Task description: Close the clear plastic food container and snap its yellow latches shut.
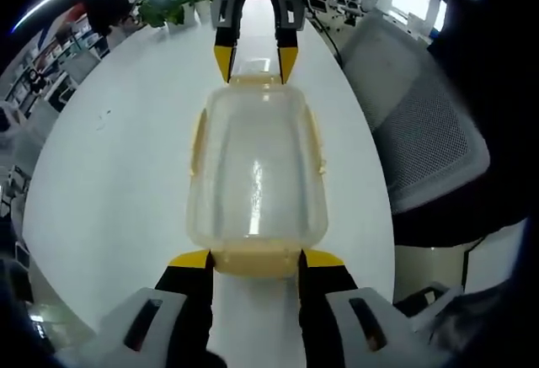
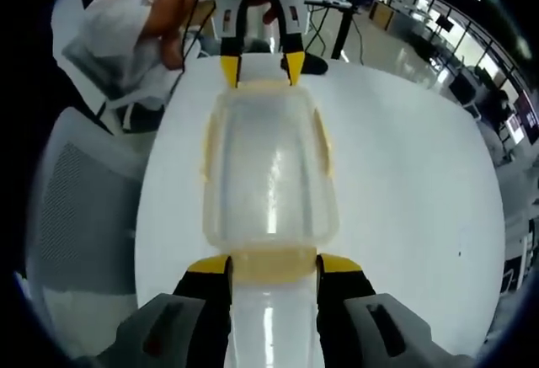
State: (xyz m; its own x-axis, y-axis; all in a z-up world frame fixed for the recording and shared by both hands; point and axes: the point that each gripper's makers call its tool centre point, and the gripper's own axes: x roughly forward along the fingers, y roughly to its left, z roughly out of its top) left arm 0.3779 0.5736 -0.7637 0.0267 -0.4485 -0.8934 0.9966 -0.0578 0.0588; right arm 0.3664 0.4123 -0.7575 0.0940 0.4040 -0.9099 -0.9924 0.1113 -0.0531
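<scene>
The clear plastic container (image 1: 257, 174) (image 2: 268, 174) lies lengthwise on the white table (image 1: 118, 157) (image 2: 404, 174) with its lid on top. Yellow latches (image 1: 198, 141) (image 2: 322, 141) run along its long sides. My left gripper (image 1: 257, 260) is at its near end in the left gripper view, jaws pressed against both sides of the yellow end latch (image 1: 257, 265). My right gripper (image 2: 274, 265) holds the opposite end latch (image 2: 274, 265) the same way. Each gripper shows at the far end in the other's view: right gripper (image 1: 255, 61), left gripper (image 2: 261, 66).
A grey mesh chair (image 1: 421, 132) (image 2: 76, 208) stands close to one long table edge. A potted plant (image 1: 173, 2) sits at the table's far end behind the right gripper. A person's hand (image 2: 168, 10) holds the left gripper.
</scene>
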